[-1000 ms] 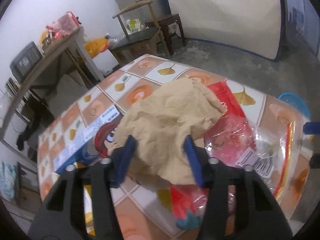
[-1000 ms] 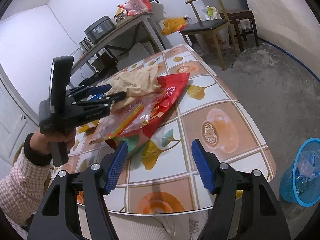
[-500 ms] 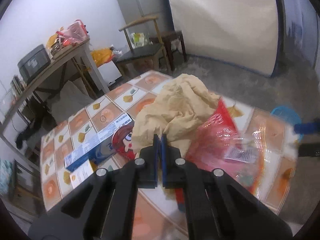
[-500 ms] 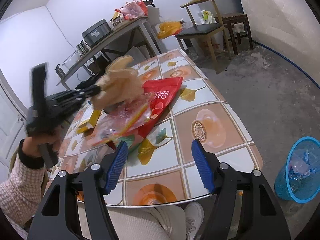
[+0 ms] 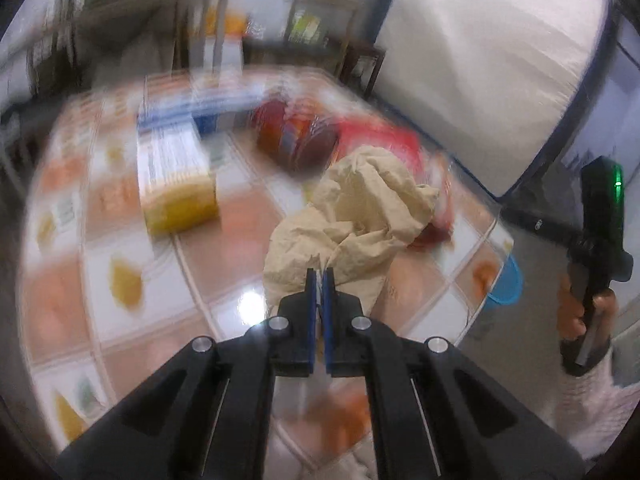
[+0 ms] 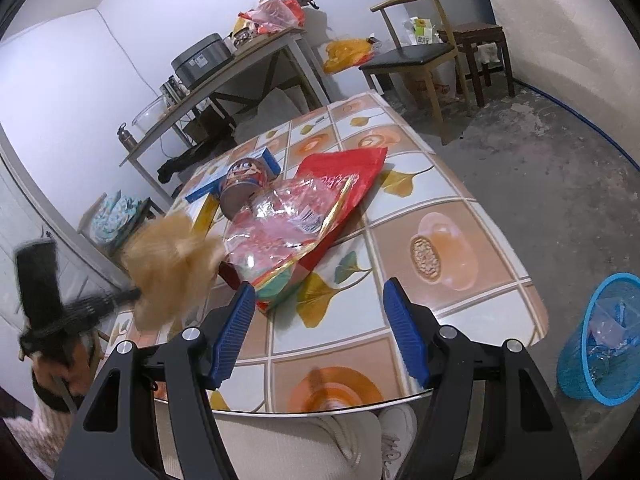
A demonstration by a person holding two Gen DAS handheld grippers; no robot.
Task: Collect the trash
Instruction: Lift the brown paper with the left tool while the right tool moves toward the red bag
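My left gripper [image 5: 319, 276] is shut on a crumpled tan paper [image 5: 352, 224], holding it clear above the tiled table [image 5: 132, 240]. In the right wrist view the same paper [image 6: 168, 268] hangs blurred at the left, off the trash pile, with the left gripper [image 6: 136, 292] pinching it. A red bag [image 6: 348, 176], a clear plastic wrapper [image 6: 280, 232], a round can [image 6: 242, 188] and a blue box [image 6: 256, 160] still lie on the table. My right gripper [image 6: 320, 328] stands open over the table's near edge with nothing between its fingers.
A blue trash basket [image 6: 604, 344] stands on the floor at the right of the table [image 6: 460, 208], also seen as the basket [image 5: 506, 284] past the table's corner. A wooden chair [image 6: 412, 56], a stool [image 6: 476, 36] and a cluttered side table [image 6: 240, 68] stand behind.
The left gripper closed on the tan paper, lifted it off the pile and swung it to the left and toward the person, rolling as it went. The right gripper stayed put.
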